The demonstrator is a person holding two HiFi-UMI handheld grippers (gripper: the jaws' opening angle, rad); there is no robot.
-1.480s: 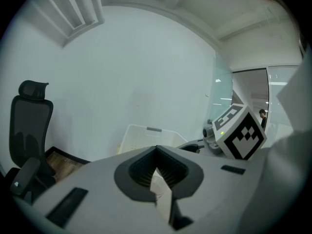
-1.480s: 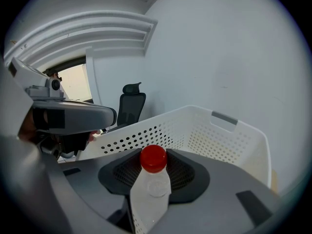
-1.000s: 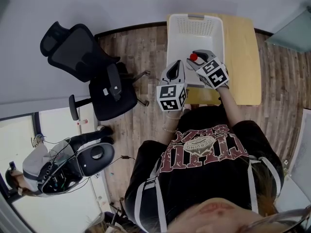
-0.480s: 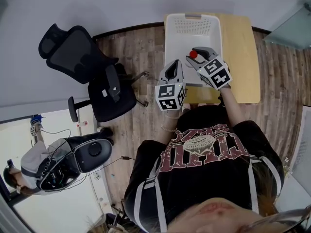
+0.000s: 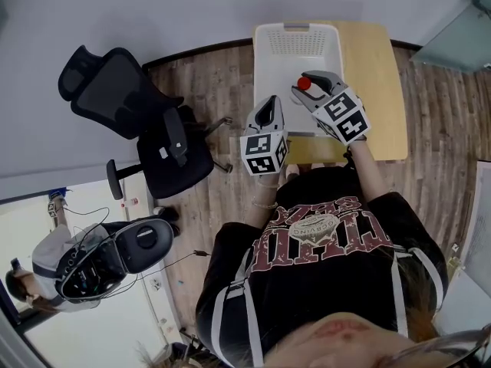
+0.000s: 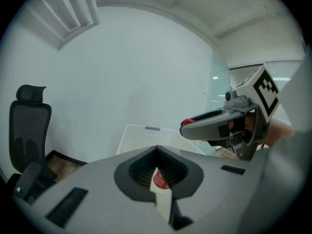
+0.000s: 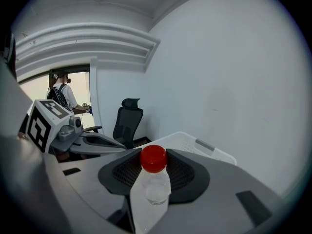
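Note:
My right gripper (image 7: 153, 168) is shut on a clear plastic bottle (image 7: 151, 194) with a red cap (image 7: 153, 158). The cap pokes out upright between the jaws. In the head view this gripper (image 5: 308, 80) hovers over the near end of a white perforated basket (image 5: 276, 64), the red cap (image 5: 304, 83) at its tip. My left gripper (image 6: 157, 172) is shut on a thin white piece with a red print (image 6: 160, 182). It hangs (image 5: 268, 107) at the basket's left rim, just left of the right gripper (image 6: 219, 123).
The basket stands on a light wooden table (image 5: 376, 90) against a white wall. A black office chair (image 5: 126, 102) is on the wooden floor to the left. A person with a backpack (image 7: 59, 95) stands far off. Behind the right gripper is a glass partition (image 6: 222, 89).
Both grippers have risen with their loads, so the basket sits lower in the right gripper view. The right gripper now shows higher in the left gripper view. The white piece's red print now shows.

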